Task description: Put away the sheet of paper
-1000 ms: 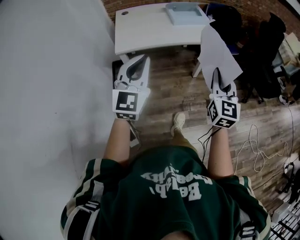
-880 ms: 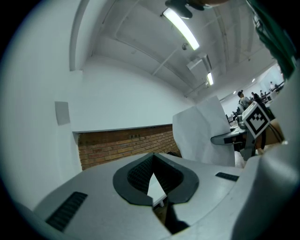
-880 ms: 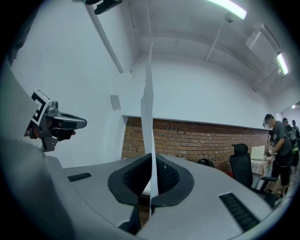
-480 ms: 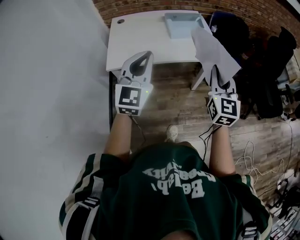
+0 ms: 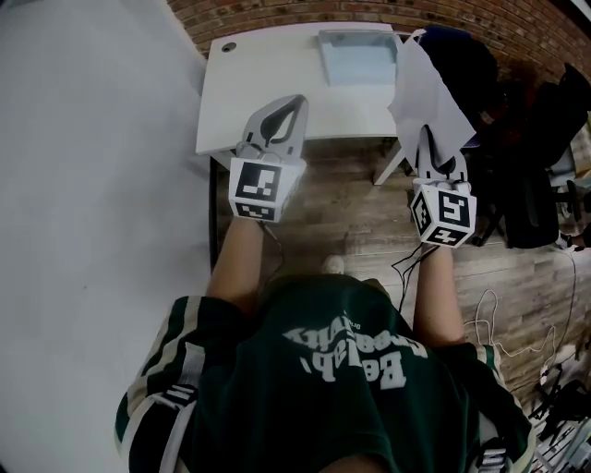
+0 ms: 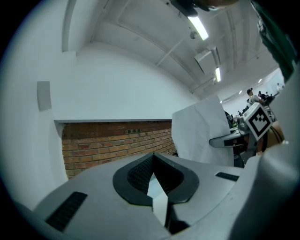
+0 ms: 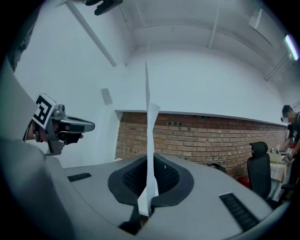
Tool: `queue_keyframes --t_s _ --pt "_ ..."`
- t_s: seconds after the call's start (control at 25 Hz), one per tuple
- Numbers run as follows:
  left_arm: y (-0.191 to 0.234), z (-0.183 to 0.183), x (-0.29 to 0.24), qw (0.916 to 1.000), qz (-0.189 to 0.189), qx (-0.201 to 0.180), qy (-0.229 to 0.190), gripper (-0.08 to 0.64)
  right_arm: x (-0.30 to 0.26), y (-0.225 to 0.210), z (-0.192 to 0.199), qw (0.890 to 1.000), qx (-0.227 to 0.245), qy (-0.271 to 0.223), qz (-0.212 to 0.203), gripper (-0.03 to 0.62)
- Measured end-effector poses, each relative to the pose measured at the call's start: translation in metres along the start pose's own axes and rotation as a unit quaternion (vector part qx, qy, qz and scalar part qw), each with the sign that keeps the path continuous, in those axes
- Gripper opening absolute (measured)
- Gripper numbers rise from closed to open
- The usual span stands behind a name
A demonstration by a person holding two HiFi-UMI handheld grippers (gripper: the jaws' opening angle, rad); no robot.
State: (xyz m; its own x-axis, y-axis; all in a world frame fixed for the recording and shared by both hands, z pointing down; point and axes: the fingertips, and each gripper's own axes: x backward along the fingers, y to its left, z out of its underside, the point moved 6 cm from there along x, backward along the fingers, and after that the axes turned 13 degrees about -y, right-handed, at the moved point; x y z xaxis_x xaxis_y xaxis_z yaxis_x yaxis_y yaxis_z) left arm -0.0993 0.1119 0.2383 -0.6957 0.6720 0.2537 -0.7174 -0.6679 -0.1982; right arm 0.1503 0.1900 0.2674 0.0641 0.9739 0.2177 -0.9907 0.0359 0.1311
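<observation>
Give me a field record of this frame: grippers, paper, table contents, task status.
left gripper: shut, empty; tip overlaps the table's near edge in the head view
right gripper: shut on the sheet of paper's lower edge
sheet of paper: stands up from the jaws, in the air by the table's right end
table: white, against a brick wall
tray: pale blue, on the table's far side
status: paper not yet put away

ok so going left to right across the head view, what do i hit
left tool → tray → paper
</observation>
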Motion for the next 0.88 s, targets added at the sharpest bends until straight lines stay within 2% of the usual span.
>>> queue_keyframes --t_s 0.44,0.6,0.68,0.88 --pt "0.010 0.024 -0.031 0.9995 -0.004 -0.021 0.024 0.003 -0.019 -0.017 0.025 1.000 -0.013 0.020 0.007 -0.006" --pt "0.020 0.039 -0.050 0.9991 0.006 -0.028 0.030 0.006 -0.036 -0.023 0.034 0.999 -0.013 0.028 0.012 -0.006" --pt "0.026 0.049 -0.062 0.9992 0.014 -0.021 0.032 0.107 -0.046 -0.027 0.040 0.999 -0.012 0.033 0.016 -0.006" --pt "0.046 0.087 -0.100 0.9980 0.034 -0.027 0.046 0.112 -0.083 -0.035 0.061 0.999 -0.003 0.047 0.026 -0.006"
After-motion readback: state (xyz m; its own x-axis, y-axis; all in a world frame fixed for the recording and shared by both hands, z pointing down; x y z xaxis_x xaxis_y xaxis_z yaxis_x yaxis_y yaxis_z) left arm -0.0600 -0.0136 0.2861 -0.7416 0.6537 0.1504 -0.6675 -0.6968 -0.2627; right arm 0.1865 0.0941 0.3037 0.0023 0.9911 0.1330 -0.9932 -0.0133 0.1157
